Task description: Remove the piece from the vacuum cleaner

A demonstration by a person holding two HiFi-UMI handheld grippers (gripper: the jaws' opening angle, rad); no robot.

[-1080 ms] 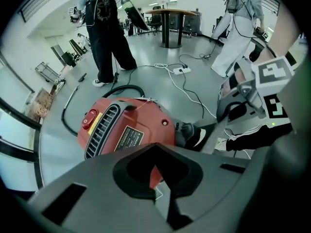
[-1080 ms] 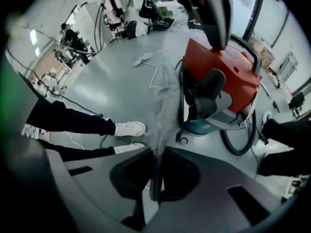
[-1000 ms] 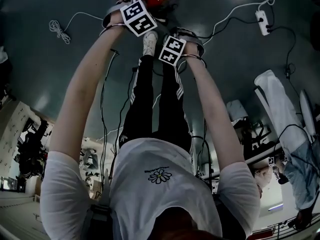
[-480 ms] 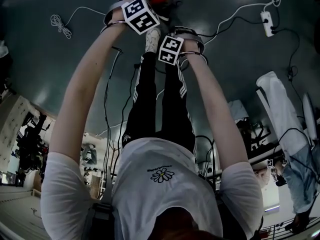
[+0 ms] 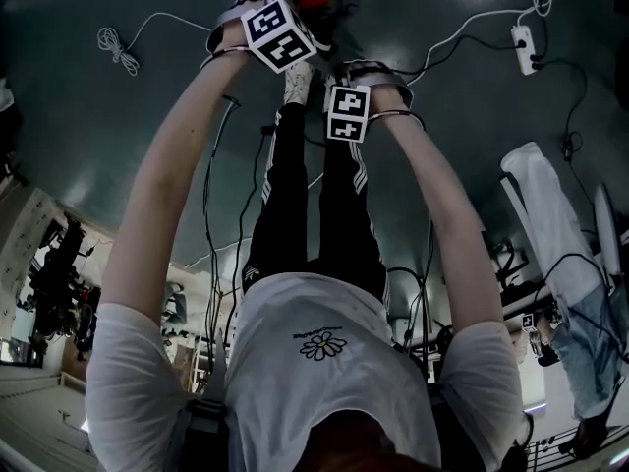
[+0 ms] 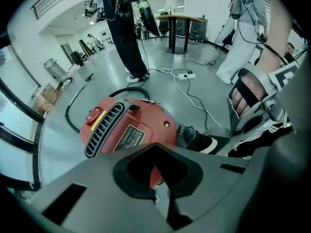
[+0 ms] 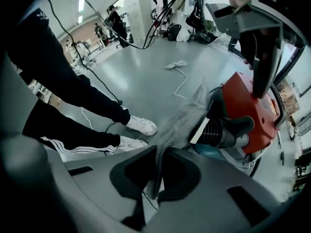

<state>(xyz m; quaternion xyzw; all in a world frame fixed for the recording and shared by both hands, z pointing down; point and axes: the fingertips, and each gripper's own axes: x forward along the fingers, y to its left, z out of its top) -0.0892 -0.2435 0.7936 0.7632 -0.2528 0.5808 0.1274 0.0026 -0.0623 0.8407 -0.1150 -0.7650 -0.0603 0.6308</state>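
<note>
Right gripper view shows the right tongs (image 7: 154,181) pinching the near end of a grey cloth piece (image 7: 183,115). The cloth runs up and away from them to the vacuum cleaner (image 7: 257,110), meeting it at the black ribbed hose cuff (image 7: 221,130) on the red body; whether the far end is tucked in there or only draped I cannot tell. The left tongs (image 6: 158,191) are pressed together with nothing that I can make out between them, and the red body lies just beyond and below their tips. From the right gripper view they appear to bear down on its top. I take the step in hand to be drawing the cloth free while the other hand braces the machine. To do it well, the pull should follow the cloth's own line, straight back from the cuff, slow and even, since the tongs hold only a narrow fold that could slip out. The left tongs should press firmly enough that the cleaner neither rolls nor tips on the floor (image 7: 141,72). The person's shoes (image 7: 142,125) stand near the right tongs, and a loose cable (image 7: 177,67) lies farther off.
</note>
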